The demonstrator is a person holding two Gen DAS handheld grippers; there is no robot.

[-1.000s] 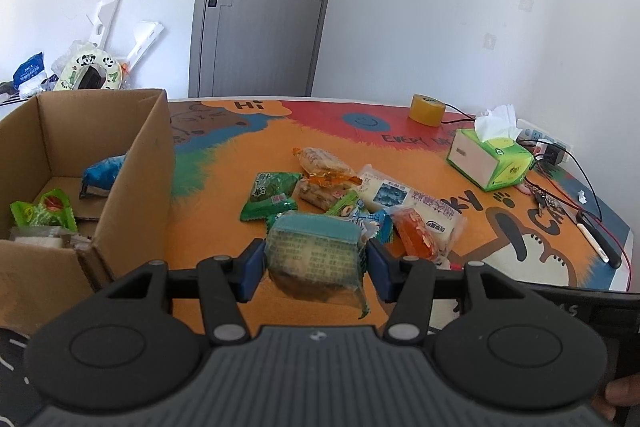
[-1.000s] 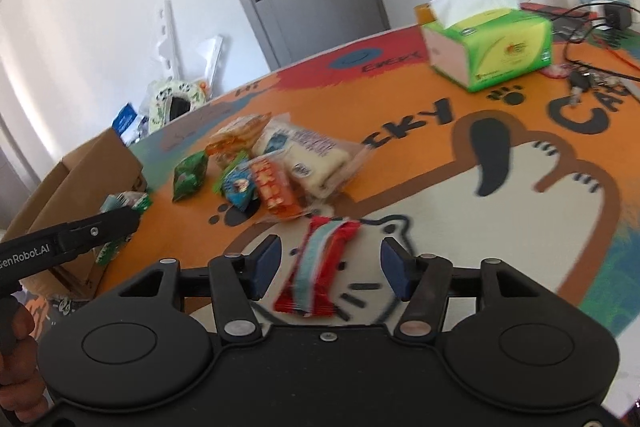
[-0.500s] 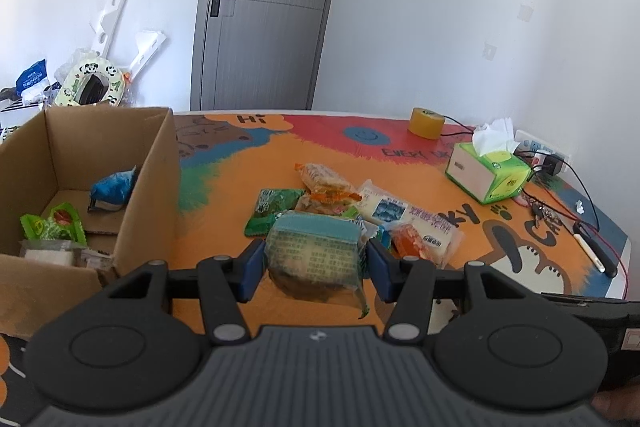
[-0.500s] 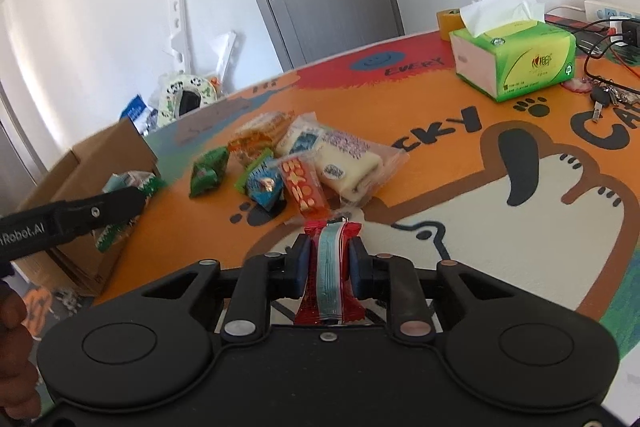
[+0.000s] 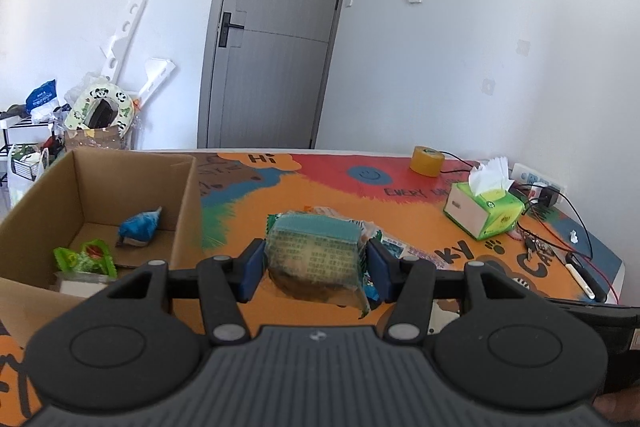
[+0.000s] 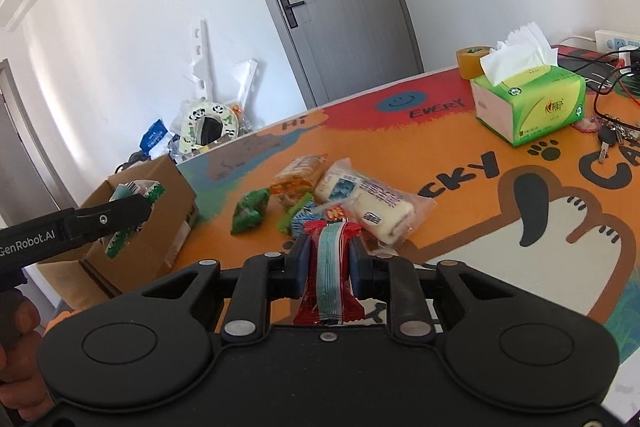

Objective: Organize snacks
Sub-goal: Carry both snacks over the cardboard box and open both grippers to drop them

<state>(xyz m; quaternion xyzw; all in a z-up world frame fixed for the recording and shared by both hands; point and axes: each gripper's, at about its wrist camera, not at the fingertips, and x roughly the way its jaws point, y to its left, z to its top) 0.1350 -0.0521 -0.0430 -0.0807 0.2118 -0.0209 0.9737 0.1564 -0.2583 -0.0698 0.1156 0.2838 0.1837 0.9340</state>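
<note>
My left gripper (image 5: pixel 314 269) is shut on a teal-topped clear snack pack (image 5: pixel 314 255), held above the table just right of the cardboard box (image 5: pixel 184 195). The box holds a blue packet (image 5: pixel 140 225) and a green packet (image 5: pixel 84 259). My right gripper (image 6: pixel 329 259) is shut on a red and teal snack bar (image 6: pixel 329 267), lifted above the table. Beyond it lies the snack pile (image 6: pixel 320 195): a green packet (image 6: pixel 250 213), an orange pack and a long white pack (image 6: pixel 368 201). The left gripper shows in the right wrist view (image 6: pixel 132 207) over the box (image 6: pixel 160 227).
A green tissue box (image 5: pixel 482 209) (image 6: pixel 528 103) and a tape roll (image 5: pixel 426 161) stand at the right back. Cables, keys (image 6: pixel 612 137) and a power strip lie along the right edge. Clutter stands on the floor beyond the table's left end.
My right gripper closed on the red and teal bar and lifted it off the table. My left gripper rose with its pack and moved toward the box.
</note>
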